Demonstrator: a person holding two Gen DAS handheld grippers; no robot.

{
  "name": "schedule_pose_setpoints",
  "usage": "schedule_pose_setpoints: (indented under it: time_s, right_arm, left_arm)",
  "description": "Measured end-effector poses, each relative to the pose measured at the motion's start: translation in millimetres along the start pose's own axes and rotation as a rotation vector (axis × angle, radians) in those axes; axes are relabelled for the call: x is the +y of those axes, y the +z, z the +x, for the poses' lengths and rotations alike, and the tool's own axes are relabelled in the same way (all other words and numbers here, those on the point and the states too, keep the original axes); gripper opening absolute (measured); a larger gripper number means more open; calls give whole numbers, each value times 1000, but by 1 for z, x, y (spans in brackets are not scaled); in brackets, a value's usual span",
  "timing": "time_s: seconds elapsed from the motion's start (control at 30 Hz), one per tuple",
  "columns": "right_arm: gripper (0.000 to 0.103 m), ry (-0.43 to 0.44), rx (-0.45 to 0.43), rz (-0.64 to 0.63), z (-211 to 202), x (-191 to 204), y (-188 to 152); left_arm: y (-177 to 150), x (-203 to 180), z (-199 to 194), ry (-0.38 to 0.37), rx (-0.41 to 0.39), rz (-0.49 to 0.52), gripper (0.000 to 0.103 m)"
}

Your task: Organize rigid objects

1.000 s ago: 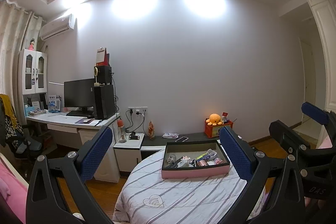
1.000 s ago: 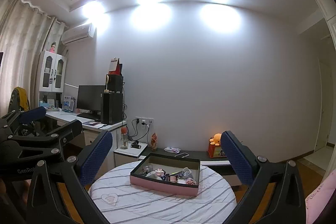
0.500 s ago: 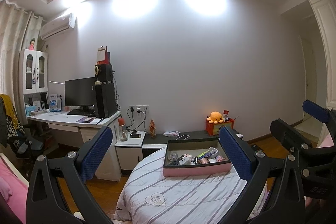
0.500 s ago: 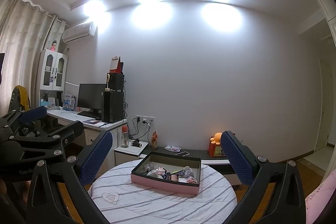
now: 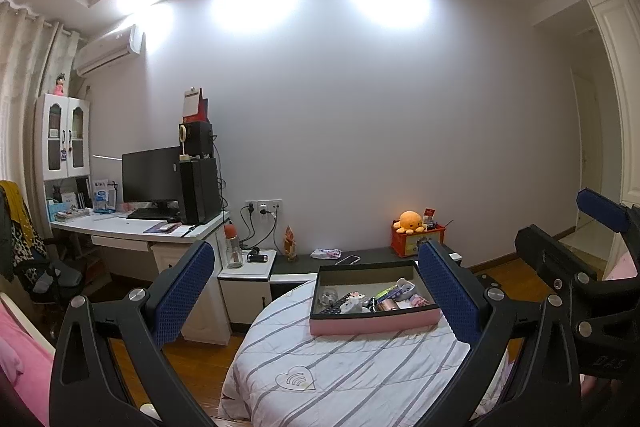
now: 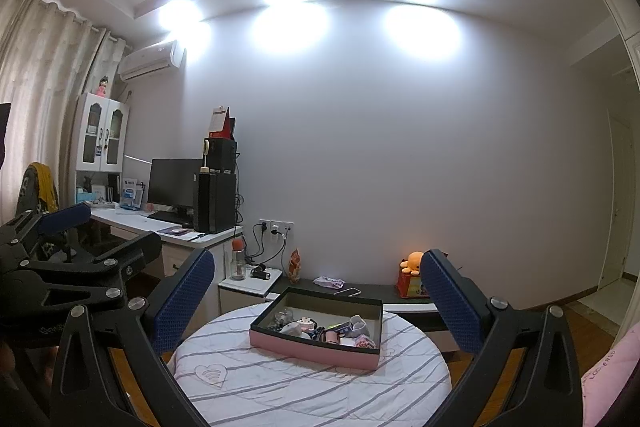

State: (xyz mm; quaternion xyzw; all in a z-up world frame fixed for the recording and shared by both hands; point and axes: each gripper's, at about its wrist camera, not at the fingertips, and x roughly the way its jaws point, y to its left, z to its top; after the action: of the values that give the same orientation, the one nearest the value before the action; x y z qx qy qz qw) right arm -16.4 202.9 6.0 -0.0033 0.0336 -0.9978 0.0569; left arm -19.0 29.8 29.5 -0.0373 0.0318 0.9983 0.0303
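Left wrist view is showing the left gripper (image 5: pixel 316 291) with jaws standing wide apart, gripping nothing. The pink box (image 5: pixel 374 323) of small rigid items is sitting on the striped round table (image 5: pixel 340 379), well ahead. The right gripper (image 6: pixel 318 297) is likewise gaping wide and empty, facing the same box (image 6: pixel 316 345).

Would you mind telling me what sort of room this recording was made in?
Most likely a bedroom that doubles as a study: a desk with a computer monitor, a wall air conditioner, and a plush octopus on a low shelf behind the cloth-covered round table.
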Motion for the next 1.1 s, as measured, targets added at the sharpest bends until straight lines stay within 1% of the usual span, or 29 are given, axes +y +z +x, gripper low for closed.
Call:
schedule_pose_setpoints:
  time_s: [0.17,0.47,1.1]
  right_arm:
    - [103,3,4,3,-1,1,0]
    - [103,3,2,2,-5,4,0]
    - [103,3,16,9,-8,5,-2]
  left_arm:
    - [-2,-1,1,-3,6,-4,103]
    - [-6,-1,-1,-9,-18,-9,103]
    - [-8,-3,1,-9,-8,-1,103]
